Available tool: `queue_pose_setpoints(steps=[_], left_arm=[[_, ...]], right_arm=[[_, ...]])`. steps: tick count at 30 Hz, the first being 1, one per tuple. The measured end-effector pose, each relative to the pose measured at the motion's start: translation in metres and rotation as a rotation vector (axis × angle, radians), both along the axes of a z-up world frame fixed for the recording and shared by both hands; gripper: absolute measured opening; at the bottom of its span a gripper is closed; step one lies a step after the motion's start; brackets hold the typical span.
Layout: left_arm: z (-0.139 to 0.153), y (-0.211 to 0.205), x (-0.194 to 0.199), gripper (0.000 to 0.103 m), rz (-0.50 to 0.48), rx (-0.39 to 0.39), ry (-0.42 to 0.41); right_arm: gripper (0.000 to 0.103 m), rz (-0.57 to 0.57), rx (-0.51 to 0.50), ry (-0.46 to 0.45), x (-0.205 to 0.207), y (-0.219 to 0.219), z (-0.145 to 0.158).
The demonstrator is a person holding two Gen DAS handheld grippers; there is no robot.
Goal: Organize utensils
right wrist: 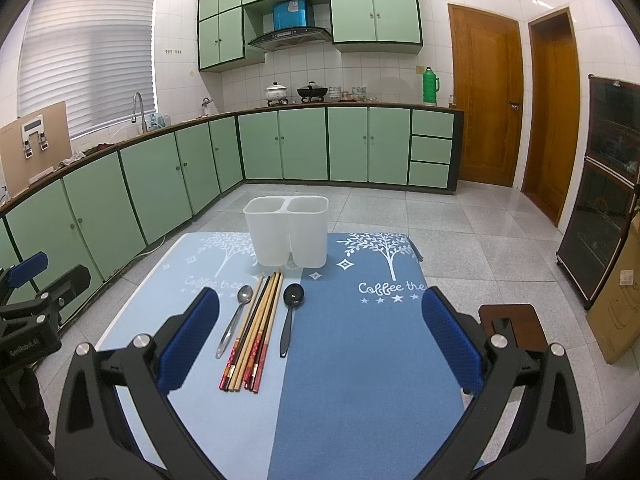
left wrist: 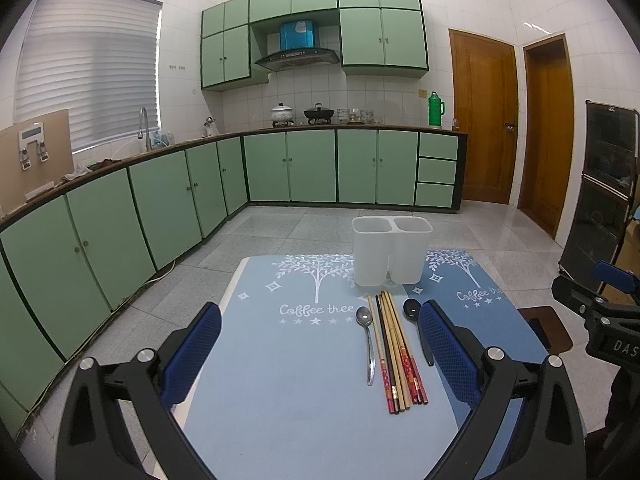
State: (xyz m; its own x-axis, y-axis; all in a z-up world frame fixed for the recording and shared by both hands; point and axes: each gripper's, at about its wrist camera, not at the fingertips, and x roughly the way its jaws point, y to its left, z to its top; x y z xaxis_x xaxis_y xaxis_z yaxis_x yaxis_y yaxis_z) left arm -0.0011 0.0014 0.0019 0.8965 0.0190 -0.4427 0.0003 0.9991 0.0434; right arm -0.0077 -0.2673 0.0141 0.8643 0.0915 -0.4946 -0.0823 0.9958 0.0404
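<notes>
Green kitchen cabinets ring a small worktop (right wrist: pixel 360 360) covered by a blue mat. On it a white two-compartment holder (right wrist: pixel 286 230) stands empty at the far edge, with a metal spoon (right wrist: pixel 236 320), a bundle of chopsticks (right wrist: pixel 256 332) and a black spoon (right wrist: pixel 289 316) lying side by side just before it. Both the left gripper (left wrist: pixel 320 352) and the right gripper (right wrist: pixel 320 340) hover with fingers spread wide, holding nothing. Probably best to pinch one spoon mid-handle, lift it upright, then lower it bowl-up into one compartment, keeping the chopsticks for the other.
</notes>
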Motion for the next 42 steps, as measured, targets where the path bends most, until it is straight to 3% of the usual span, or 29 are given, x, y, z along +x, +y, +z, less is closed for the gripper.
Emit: queue_pose_setpoints(steps=[24, 30, 42], left_arm=[[-0.007, 0.003, 0.014, 0.097, 0.007, -0.005, 0.023], [-0.034, 0.011, 0.058, 0.097, 0.019, -0.003, 0.116], [-0.116, 0.028, 0.162, 0.097, 0.068, -0.003, 0.335]], right_arm=[[0.098, -0.011, -0.006, 0.019, 0.011, -0.005, -0.011], [0.098, -0.014, 0.003, 0.078, 0.05, -0.006, -0.034], [0.095, 0.025, -0.045, 0.297, 0.174, 0.033, -0.116]])
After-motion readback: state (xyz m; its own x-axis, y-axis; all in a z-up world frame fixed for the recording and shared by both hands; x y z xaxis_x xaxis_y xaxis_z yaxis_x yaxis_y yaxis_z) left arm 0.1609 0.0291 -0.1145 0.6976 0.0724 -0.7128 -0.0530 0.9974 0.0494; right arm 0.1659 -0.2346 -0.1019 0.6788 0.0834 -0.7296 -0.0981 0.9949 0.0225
